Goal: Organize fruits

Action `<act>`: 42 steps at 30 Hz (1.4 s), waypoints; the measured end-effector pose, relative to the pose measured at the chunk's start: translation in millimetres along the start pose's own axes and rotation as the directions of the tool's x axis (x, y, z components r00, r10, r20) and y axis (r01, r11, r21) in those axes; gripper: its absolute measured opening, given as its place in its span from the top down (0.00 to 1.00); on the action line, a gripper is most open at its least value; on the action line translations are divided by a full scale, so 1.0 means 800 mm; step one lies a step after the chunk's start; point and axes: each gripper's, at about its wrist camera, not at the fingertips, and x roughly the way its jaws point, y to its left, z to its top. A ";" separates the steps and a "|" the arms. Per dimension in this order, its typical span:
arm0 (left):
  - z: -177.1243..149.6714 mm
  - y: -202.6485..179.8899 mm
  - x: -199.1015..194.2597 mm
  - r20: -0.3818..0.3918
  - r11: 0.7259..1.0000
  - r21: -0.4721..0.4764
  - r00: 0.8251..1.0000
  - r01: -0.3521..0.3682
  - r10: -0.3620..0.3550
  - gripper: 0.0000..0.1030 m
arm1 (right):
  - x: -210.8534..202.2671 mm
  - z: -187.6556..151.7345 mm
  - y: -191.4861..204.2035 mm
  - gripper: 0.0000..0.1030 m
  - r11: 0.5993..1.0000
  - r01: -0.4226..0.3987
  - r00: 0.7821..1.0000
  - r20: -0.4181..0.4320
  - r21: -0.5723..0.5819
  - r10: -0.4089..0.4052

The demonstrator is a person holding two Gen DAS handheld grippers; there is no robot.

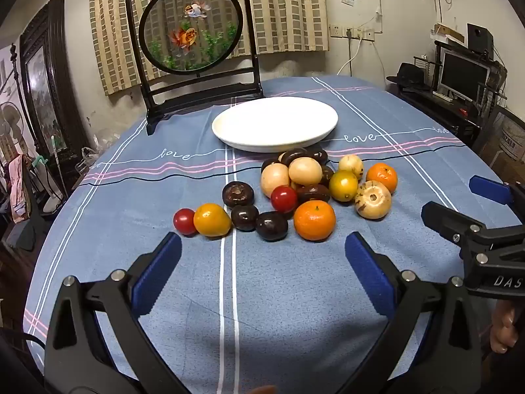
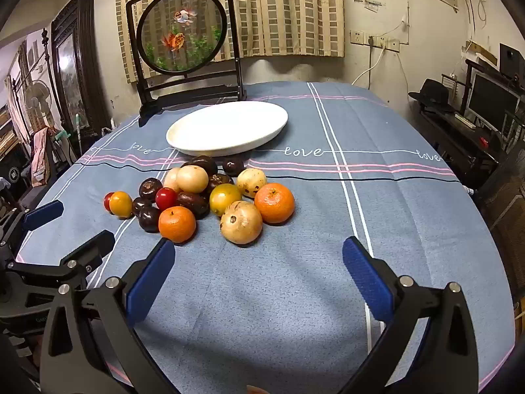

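Note:
A pile of fruit lies on the blue tablecloth: oranges, red tomatoes, yellow tomatoes, dark chestnut-like fruits and tan round fruits. An empty white plate sits just behind the pile. My left gripper is open and empty, in front of the pile. My right gripper is open and empty, in front of the pile's right side. Each gripper shows at the edge of the other's view, the right one and the left one.
A black framed round goldfish screen stands at the table's back left. The table's round edge falls off at left and right. A dark desk with a monitor stands to the right of the table.

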 end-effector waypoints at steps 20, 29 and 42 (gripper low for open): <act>0.002 -0.004 0.002 -0.006 1.000 -0.005 1.000 0.001 -0.001 0.02 | -0.002 0.001 0.000 0.01 1.000 -0.005 1.000 0.004 0.003 0.005; -0.002 -0.006 -0.002 -0.007 1.000 -0.004 1.000 0.001 -0.001 0.02 | -0.003 0.000 0.001 0.01 1.000 -0.006 1.000 0.005 0.003 0.006; -0.005 -0.004 0.002 -0.010 1.000 -0.003 1.000 0.001 -0.001 0.02 | -0.004 0.001 0.004 0.01 1.000 -0.006 1.000 0.006 0.002 0.006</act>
